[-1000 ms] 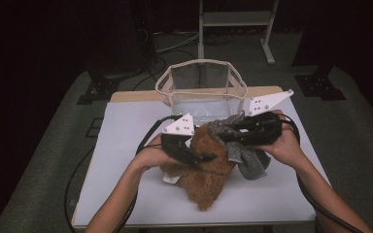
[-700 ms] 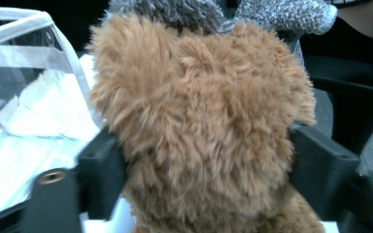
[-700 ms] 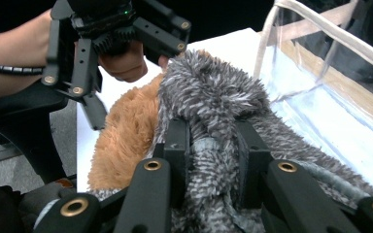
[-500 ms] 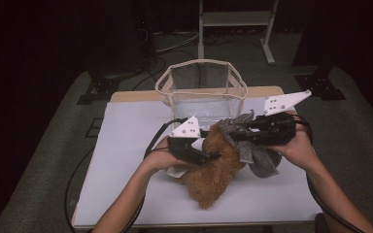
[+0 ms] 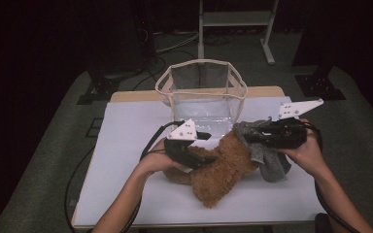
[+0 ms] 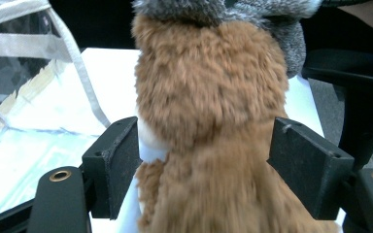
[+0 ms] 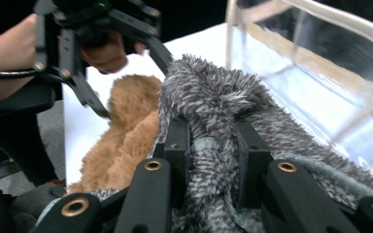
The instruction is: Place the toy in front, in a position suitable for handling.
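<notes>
White surface [image 5: 126,145] has a clear bag [image 5: 201,92] sitting at the back, brown plush [image 5: 218,170] lying in front.

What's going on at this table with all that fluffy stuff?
A person works two hand-held grippers. The right gripper is clamped on a fuzzy grey knitted fabric piece, lifted beside a see-through bag with beige trim. The left gripper straddles a brown furry plush piece lying on the white table.

Brown garment [image 5: 223,170] — shaggy fleece, grey garment [image 5: 267,155] — fuzzy
</notes>
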Demonstrator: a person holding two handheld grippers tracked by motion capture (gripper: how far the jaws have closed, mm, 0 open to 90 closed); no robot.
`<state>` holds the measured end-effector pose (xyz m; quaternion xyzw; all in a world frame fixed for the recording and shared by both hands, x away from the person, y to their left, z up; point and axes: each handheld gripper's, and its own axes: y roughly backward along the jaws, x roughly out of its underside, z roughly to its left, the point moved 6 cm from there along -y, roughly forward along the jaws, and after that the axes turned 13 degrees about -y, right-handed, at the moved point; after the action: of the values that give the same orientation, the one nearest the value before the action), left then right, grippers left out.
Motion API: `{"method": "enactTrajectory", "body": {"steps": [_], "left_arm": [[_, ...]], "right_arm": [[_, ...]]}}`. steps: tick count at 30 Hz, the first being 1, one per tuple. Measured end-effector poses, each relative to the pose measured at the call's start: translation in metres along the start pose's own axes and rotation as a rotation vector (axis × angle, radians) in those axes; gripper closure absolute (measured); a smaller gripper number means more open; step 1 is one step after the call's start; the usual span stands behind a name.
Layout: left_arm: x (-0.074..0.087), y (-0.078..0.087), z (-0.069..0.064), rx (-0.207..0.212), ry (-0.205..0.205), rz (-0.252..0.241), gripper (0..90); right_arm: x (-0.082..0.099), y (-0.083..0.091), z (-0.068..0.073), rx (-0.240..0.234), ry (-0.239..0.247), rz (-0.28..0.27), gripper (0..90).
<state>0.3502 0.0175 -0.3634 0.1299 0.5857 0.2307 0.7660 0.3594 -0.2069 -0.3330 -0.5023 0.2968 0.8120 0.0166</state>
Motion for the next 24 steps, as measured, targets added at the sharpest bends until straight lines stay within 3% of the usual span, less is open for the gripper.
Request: {"method": "enactTrajectory", "body": {"steps": [4,6,9,15,19,22,24], "left_arm": [[0.011,-0.001,-0.006,0.004,0.004,0.024,26.1],[0.015,-0.005,-0.006,-0.011,0.002,0.038,34.5],[0.014,-0.015,-0.004,-0.017,0.024,0.016,48.3],[0.004,-0.035,0.0,-0.027,-0.005,0.049,52.4],[-0.002,-0.043,-0.001,-0.005,-0.017,0.05,52.2],[-0.003,-0.046,-0.003,0.011,-0.03,0.053,51.4],[-0.003,-0.045,-0.003,0.015,-0.043,0.057,49.8]], "right_arm": [[0.013,0.009,-0.012,0.03,-0.043,-0.014,71.1],[0.019,0.013,-0.018,0.047,-0.057,-0.015,71.1],[0.028,0.019,-0.025,0.077,-0.08,-0.009,71.1],[0.022,0.019,-0.006,0.091,0.003,0.002,71.0],[0.022,0.009,0.009,0.103,0.07,0.031,71.0],[0.028,0.003,0.011,0.097,0.079,0.058,70.9],[0.035,0.0,0.004,0.077,0.045,0.057,70.9]]}}
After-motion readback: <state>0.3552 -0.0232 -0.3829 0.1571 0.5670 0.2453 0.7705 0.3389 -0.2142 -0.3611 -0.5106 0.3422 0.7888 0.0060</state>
